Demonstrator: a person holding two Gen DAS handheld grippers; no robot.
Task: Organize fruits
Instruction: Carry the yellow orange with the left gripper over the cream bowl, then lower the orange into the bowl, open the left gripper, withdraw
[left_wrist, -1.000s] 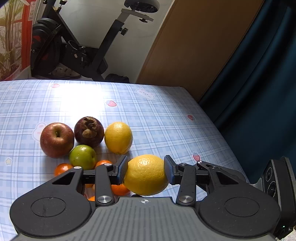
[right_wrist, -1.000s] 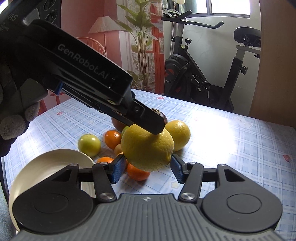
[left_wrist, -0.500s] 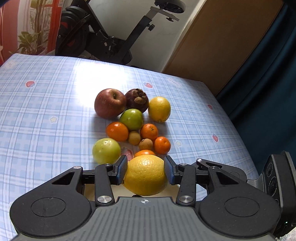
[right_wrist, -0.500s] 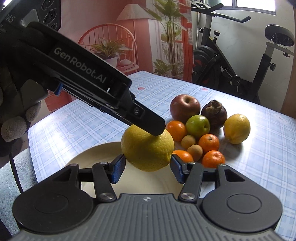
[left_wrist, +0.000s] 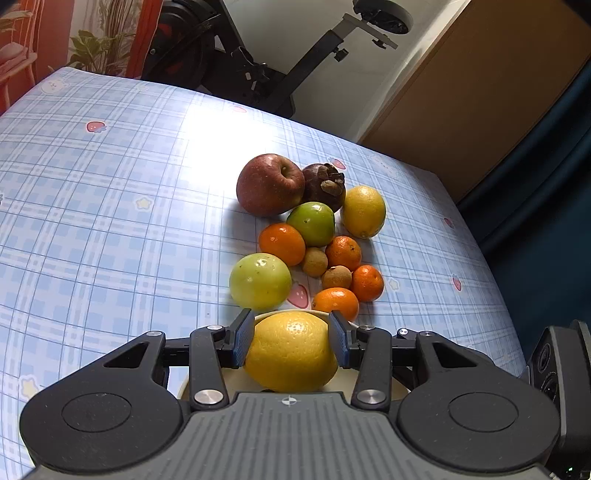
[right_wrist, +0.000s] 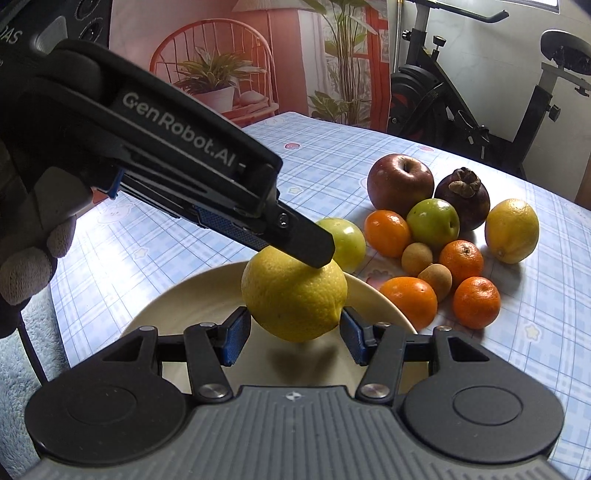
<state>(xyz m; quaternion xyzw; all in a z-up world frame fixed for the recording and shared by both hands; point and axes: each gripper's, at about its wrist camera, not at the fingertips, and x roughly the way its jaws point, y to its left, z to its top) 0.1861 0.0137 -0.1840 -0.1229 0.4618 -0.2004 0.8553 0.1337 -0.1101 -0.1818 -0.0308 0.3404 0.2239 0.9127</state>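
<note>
The left gripper (left_wrist: 291, 341) is clamped on a yellow lemon (right_wrist: 293, 295) held just above the cream plate (right_wrist: 184, 299) at the table's near edge, while the right gripper (right_wrist: 291, 334) stands apart beneath it, pads not visibly touching.

Black hand-held gripper (right_wrist: 291, 334) with blue ribbed pads (right_wrist: 233, 336), silver screws, "GenRobot.AI" lettering; grey knit glove (right_wrist: 33, 254).
</note>
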